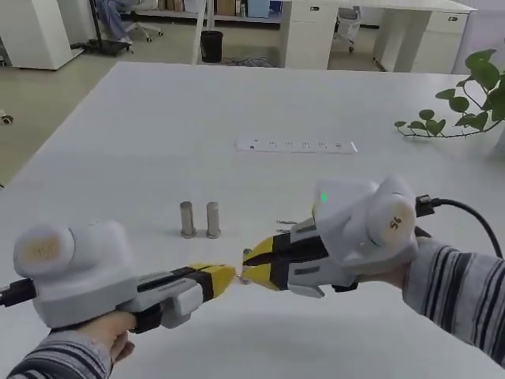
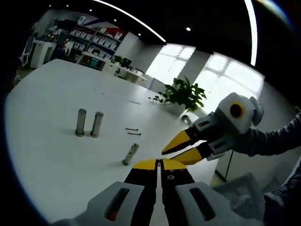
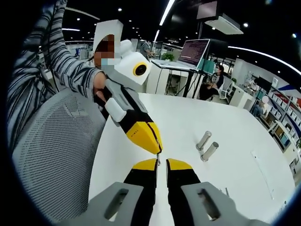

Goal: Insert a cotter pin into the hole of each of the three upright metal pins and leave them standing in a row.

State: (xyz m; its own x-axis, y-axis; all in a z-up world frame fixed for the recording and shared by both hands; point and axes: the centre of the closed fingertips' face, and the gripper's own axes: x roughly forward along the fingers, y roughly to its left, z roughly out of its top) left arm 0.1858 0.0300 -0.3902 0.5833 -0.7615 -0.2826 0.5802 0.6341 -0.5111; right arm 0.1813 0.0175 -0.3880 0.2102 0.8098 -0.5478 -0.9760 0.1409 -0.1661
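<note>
Left gripper [image 1: 225, 278]: jaws pressed together, a hairline seam in the left gripper view; whether anything is pinched cannot be told. Right gripper [image 1: 254, 267]: fingers [image 2: 181, 139] slightly apart, nothing between them. The two tips nearly meet nose to nose.

Third metal pin [image 2: 130, 154] is on the table [image 1: 158, 118] just beside both tips, leaning in the left gripper view; standing or lying cannot be told. Two upright metal pins [image 1: 200, 219] stand side by side at 11 o'clock from the tips, close but apart. Two cotter pins [image 2: 132, 131] lie loose at 1 o'clock. A power strip [image 1: 297, 145] lies farther out at 12 o'clock and a plant [image 1: 465, 103] at 2 o'clock.
</note>
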